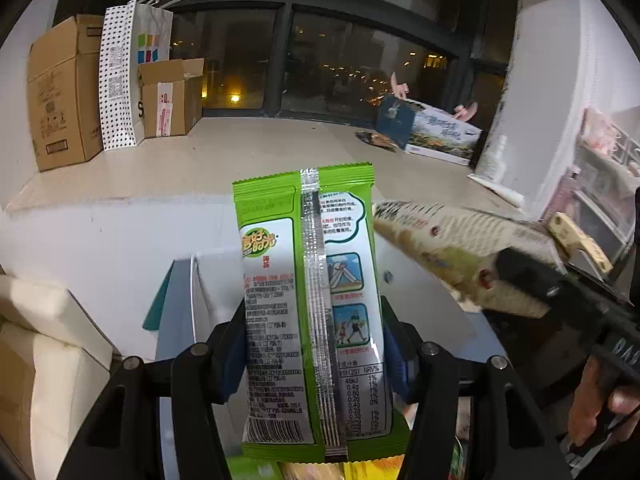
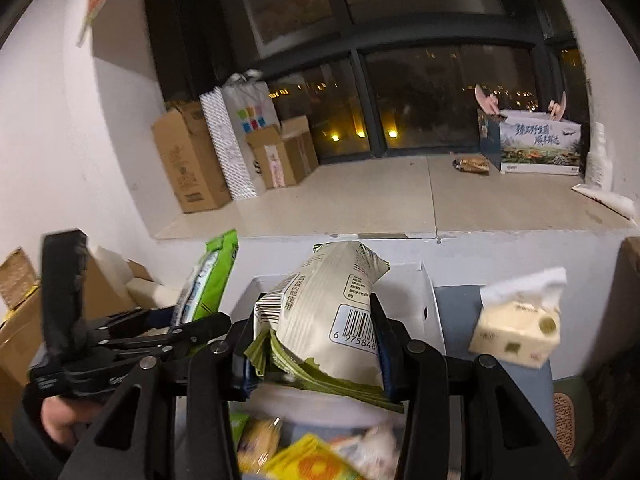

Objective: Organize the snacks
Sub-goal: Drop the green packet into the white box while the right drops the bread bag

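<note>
My left gripper (image 1: 314, 344) is shut on a green and white snack packet (image 1: 312, 304), held upright with its back seam toward the camera; the packet also shows in the right wrist view (image 2: 210, 284). My right gripper (image 2: 316, 332) is shut on a beige and olive snack bag (image 2: 332, 304) with barcodes, and it shows blurred in the left wrist view (image 1: 460, 248). Both are held above a white open box (image 2: 424, 300) on the blue-grey table (image 2: 456, 312). Several yellow and green snack packs (image 2: 308, 460) lie below the grippers.
A tissue pack (image 2: 516, 328) stands on the table at the right. Cardboard boxes (image 2: 24, 320) sit low at the left. Beyond is a windowsill ledge (image 1: 240, 160) with cartons, a paper bag (image 1: 152, 40) and a printed box (image 1: 436, 128) before dark windows.
</note>
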{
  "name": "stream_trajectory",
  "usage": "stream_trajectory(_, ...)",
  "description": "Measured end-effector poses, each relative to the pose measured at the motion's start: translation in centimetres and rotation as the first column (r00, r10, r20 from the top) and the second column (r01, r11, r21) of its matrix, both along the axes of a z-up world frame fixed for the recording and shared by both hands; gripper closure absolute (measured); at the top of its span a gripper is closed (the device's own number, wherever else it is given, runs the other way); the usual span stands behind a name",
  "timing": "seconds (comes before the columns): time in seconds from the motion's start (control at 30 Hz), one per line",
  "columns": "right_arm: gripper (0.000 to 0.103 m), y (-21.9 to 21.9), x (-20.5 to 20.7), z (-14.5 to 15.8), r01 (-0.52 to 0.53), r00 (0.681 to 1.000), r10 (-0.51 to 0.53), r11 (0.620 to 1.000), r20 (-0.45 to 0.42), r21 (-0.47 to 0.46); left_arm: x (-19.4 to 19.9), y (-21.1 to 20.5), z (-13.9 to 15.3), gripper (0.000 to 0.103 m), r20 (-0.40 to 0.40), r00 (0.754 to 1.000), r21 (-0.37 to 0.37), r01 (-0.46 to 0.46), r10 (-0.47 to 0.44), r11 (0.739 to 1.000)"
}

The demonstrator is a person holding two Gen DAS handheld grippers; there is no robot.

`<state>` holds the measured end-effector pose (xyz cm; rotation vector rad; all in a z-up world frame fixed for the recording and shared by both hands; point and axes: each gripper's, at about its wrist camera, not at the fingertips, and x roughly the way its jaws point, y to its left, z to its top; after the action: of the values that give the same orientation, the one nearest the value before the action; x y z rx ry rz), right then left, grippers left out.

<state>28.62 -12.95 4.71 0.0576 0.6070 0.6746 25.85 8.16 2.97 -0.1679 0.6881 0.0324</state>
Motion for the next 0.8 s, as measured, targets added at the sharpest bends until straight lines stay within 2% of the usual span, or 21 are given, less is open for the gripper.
stream_trajectory(0.23, 0.054, 3.7, 6.9, -2.9, 0.002, 0.999, -0.008, 0.995, -0.053, -0.104, 5.2, 0.5, -2.0, 0.040, -0.069, 0.996, 0.079, -0.047, 0.053, 0.996)
stream_trajectory(0.33, 0.050, 4.0, 8.6, -4.1, 0.007, 0.996, -0.016, 0.994, -0.086, -0.107, 6.5, 1.3, -3.7, 0.020, -0.120, 0.989, 0.089, -0.074, 0.084, 0.993)
stream_trajectory(0.37, 0.038, 4.1, 9.2, -4.7, 0.020, 0.995, -0.031, 0.993, -0.098, -0.112, 6.8, 1.6, -4.3, 0.010, -0.147, 0.984, 0.090, -0.089, 0.101, 0.992)
stream_trajectory(0.4, 0.019, 4.1, 9.6, -5.2, 0.035, 0.992, -0.049, 0.993, -0.113, -0.117, 6.9, 1.9, -4.8, 0.004, -0.160, 0.980, 0.091, -0.103, 0.117, 0.990)
stream_trajectory(0.47, 0.001, 3.9, 10.1, -5.9, 0.042, 0.990, -0.057, 0.993, -0.131, -0.112, 6.7, 2.5, -5.5, 0.002, -0.163, 0.977, 0.072, -0.128, 0.138, 0.989)
stream_trajectory(0.63, 0.000, 3.4, 10.0, -6.5, 0.051, 0.989, -0.071, 0.987, -0.129, -0.152, 5.1, 3.5, -6.5, 0.000, -0.152, 0.976, -0.009, -0.159, 0.156, 0.987)
stream_trajectory(0.7, 0.000, 2.9, 9.5, -6.2, 0.049, 0.990, -0.064, 0.991, -0.128, -0.124, 4.0, 3.8, -6.5, 0.000, -0.128, 0.980, -0.054, -0.159, 0.151, 0.986)
stream_trajectory(0.8, 0.000, 2.1, 8.7, -5.4, 0.050, 0.989, -0.058, 0.997, -0.132, -0.064, 2.3, 4.0, -5.6, 0.000, -0.076, 0.986, -0.077, -0.154, 0.148, 0.985)
